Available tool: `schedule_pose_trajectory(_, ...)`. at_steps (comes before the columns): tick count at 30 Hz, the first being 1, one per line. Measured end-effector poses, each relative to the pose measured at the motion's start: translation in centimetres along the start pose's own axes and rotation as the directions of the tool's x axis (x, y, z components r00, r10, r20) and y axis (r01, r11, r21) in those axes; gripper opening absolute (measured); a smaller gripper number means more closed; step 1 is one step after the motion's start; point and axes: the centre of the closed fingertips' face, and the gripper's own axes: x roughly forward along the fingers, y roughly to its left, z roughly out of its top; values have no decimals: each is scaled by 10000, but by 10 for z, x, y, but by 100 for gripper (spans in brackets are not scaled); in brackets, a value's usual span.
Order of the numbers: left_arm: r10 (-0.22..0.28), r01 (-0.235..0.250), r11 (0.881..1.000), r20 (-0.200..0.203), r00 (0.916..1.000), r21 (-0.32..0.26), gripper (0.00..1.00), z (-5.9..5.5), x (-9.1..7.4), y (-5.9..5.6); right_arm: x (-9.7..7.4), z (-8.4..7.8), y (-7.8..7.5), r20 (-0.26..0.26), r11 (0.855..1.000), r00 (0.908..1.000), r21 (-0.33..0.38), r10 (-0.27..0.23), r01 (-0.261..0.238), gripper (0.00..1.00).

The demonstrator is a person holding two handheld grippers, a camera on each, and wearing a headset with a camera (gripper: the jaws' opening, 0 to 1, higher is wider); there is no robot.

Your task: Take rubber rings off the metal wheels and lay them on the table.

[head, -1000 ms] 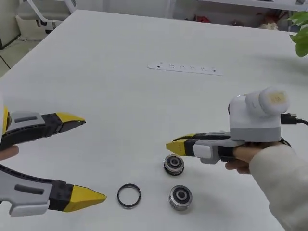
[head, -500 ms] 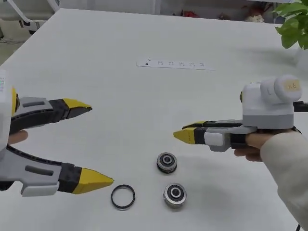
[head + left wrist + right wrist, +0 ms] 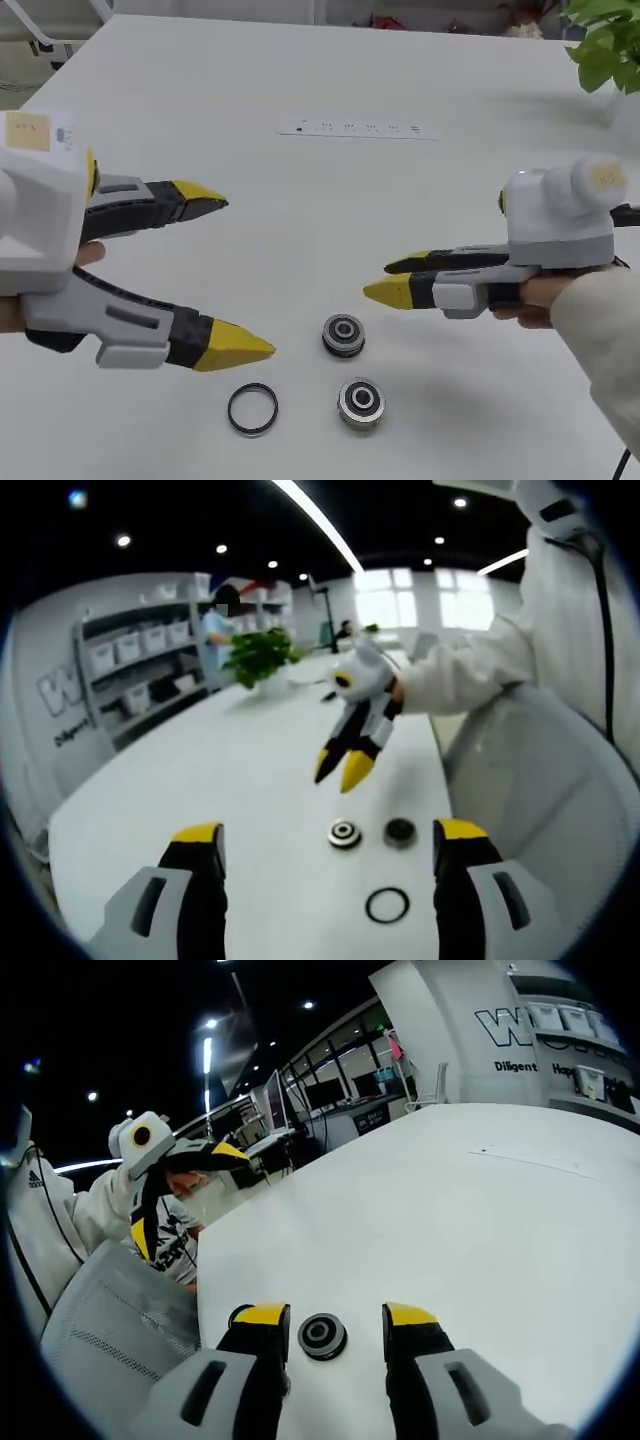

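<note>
Left gripper (image 3: 247, 277), yellow-tipped jaws spread wide, and right gripper (image 3: 380, 281), jaws parted a little, each holding nothing above the white table (image 3: 300, 80). A loose black rubber ring (image 3: 252, 409) lies flat on the table near a silver-rimmed metal wheel (image 3: 361, 402). A dark-rimmed metal wheel (image 3: 344, 334) lies just beyond, near the right gripper's tips.

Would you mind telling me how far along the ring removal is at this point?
Done: one ring lies loose on the table; the near wheel shows a silvery rim, seemingly bare. In hand: nothing; the left gripper and right gripper hover open, the right aimed at the far wheel. Left: that wheel looks dark-rimmed, so its ring is probably not yet off.
</note>
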Motion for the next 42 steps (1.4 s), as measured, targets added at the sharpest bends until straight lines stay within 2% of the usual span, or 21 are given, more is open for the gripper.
schedule_pose_trajectory(4, -85, 85, 10000, -34, 10000, -27, 87, 0, 8, 2, 2, -11, 1, -472, 9973, 9988, -710, 143, -176, 35)
schedule_pose_trajectory(21, -500, 500, 9987, 36, 9987, -97, 84, -2, 54, 5, 14, -50, 1, -1637, 9849, 9846, -1503, 611, -861, 34)
schedule_pose_trajectory(28, -835, 834, 9964, -107, 9964, -133, 74, -11, 73, -1, 22, -56, 4, -1812, 9787, 9812, -1795, 662, -992, 31)
schedule_pose_trajectory(33, -838, 833, 9964, -289, 9961, -173, 68, -19, 83, -2, 25, -59, 2, -1897, 9735, 9795, -2024, 678, -1066, 28)
schedule_pose_trajectory(42, -1025, 1019, 9935, -105, 9947, -504, 47, -28, 101, -8, 29, -61, 6, -1925, 9708, 9779, -2072, 811, -1213, 22)
